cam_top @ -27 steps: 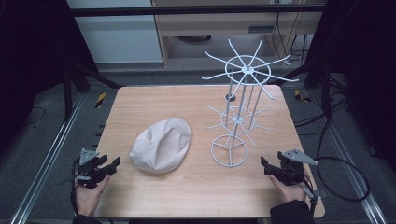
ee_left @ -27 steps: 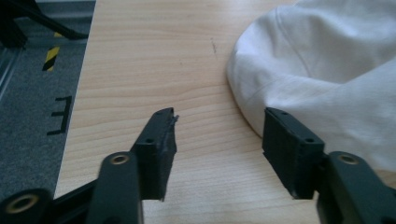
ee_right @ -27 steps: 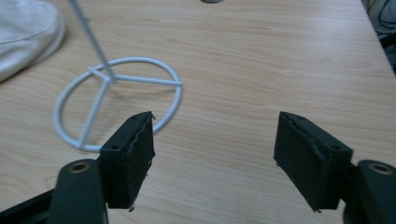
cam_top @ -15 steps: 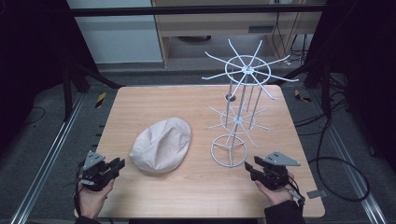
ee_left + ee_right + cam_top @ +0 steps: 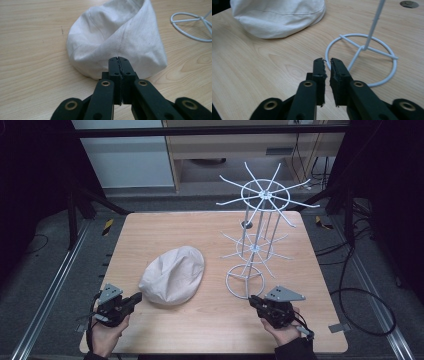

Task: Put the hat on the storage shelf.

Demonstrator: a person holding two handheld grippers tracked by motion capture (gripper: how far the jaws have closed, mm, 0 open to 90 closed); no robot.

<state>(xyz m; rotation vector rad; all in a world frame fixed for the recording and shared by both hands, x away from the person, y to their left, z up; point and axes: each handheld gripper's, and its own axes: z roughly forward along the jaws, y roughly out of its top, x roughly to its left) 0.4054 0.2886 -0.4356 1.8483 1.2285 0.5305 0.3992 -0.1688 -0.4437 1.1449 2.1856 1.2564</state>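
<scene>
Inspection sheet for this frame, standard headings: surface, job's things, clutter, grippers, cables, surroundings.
Surface: wooden table, one small round hole.
Job's things: white cloth cap lying flat; white wire rack upright beside it, apart.
Clutter: nothing seen.
Grippers: left gripper shut, empty, just short of the cap; right gripper slightly open, empty, near the rack's base ring.
Cables: black loop on floor at right.
Surroundings: dark frame, cabinets behind.

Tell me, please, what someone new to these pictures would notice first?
Probably the tall white wire rack with spokes, standing on the right half of the wooden table. Next, the crumpled cream cap lying left of its ring base. The left gripper points at the cap with jaws together; the right gripper faces the base, jaws slightly parted.
</scene>
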